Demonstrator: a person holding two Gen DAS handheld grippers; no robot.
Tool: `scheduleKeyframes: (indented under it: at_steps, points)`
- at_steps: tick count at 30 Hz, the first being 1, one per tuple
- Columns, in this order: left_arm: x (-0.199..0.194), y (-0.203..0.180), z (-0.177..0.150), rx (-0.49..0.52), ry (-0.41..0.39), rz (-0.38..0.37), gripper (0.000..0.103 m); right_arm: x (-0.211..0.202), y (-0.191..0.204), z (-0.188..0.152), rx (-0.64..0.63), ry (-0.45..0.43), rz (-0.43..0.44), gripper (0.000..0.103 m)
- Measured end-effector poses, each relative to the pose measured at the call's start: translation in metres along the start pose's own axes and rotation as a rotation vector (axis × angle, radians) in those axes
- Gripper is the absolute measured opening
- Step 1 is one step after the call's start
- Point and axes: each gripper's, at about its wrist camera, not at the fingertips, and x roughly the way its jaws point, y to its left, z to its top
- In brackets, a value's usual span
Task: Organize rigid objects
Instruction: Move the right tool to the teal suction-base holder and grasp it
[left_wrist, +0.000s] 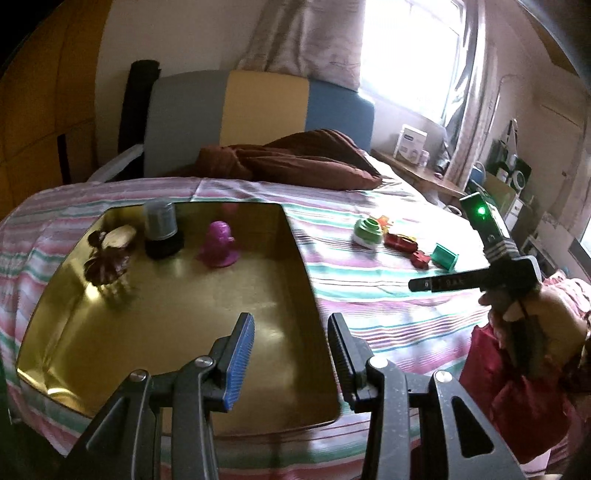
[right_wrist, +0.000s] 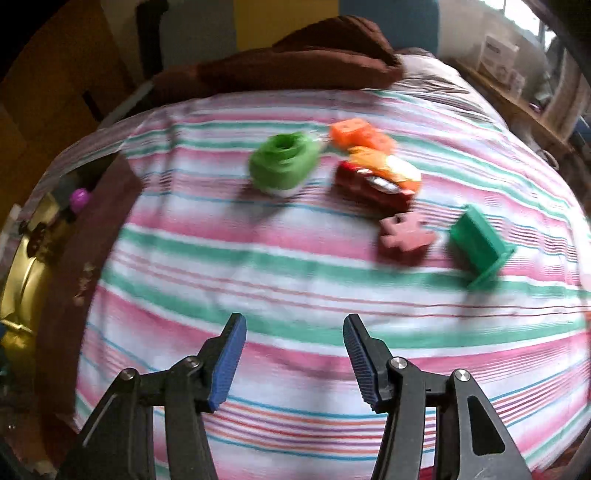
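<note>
Left gripper (left_wrist: 290, 354): jaws spread wide, nothing btwn them; hangs over near right part of the gold tray.
Right gripper (right_wrist: 293, 356): jaws wide apart, empty; above bare striped sheet, toys well ahead of it. Also seen from left cam at right edge, held in person's hand (left_wrist: 517, 306), green LED lit on its body.
Shiny gold metal tray (left_wrist: 229, 350): lies on bed, left side; in right cam only its edge shows at far left (right_wrist: 22, 258).
In tray, far end: purple plastic figurine (left_wrist: 218, 245) upright; grey cylinder on black round base (left_wrist: 161, 229) just left of it; dark brown flower-shaped piece w/ pale shell-like top (left_wrist: 109, 254) near left wall.
Pink/green/white striped bedsheet (right_wrist: 258, 280): carries loose toys, right of tray.
Green round ringed toy w/ white base (right_wrist: 282, 164): leftmost of loose group.
Orange block w/ holes (right_wrist: 360, 136): behind, just right of green toy.
Red toy car w/ orange-yellow top (right_wrist: 376, 179): near orange block; touching or not, can't tell (blur).
Dull red puzzle-shaped piece (right_wrist: 404, 236): in front of car.
Teal green bench-shaped plastic piece (right_wrist: 480, 245): rightmost, just beside puzzle piece.
Brown blanket (left_wrist: 291, 157): bunched at head of bed.
</note>
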Motion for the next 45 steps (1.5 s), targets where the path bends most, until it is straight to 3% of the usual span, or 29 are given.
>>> scheduleKeyframes:
  at_steps: [7,10,14,17,20,29,32,39,45]
  points:
    - [0.004,-0.027,-0.002,0.066,0.026,-0.038,0.041,-0.020,-0.062,0.040,0.046,-0.049,-0.128,0.057]
    - [0.004,-0.033,0.000,0.072,0.038,-0.052,0.041,-0.024,-0.086,0.060,0.048,-0.032,-0.181,0.057]
    - [-0.001,-0.039,0.001,0.083,0.039,-0.060,0.041,-0.017,-0.107,0.082,0.019,0.066,-0.226,0.066]
    - [-0.002,-0.043,0.001,0.096,0.039,-0.060,0.041,-0.010,-0.113,0.088,0.002,0.135,-0.260,0.066]
    - [-0.001,-0.045,0.002,0.103,0.044,-0.059,0.041,0.003,-0.116,0.094,-0.006,0.200,-0.231,0.066]
    - [-0.001,-0.046,0.001,0.109,0.056,-0.032,0.041,0.052,-0.119,0.091,-0.038,0.307,-0.259,0.049]
    - [0.001,-0.047,0.001,0.110,0.065,-0.027,0.041,0.048,-0.119,0.091,-0.033,0.277,-0.220,0.030]
    - [0.008,-0.058,0.001,0.127,0.080,-0.047,0.041,-0.002,-0.134,0.079,0.086,0.085,-0.114,0.030]
    - [0.016,-0.074,0.006,0.138,0.105,-0.085,0.041,-0.001,-0.142,0.049,0.156,-0.016,-0.028,0.031]
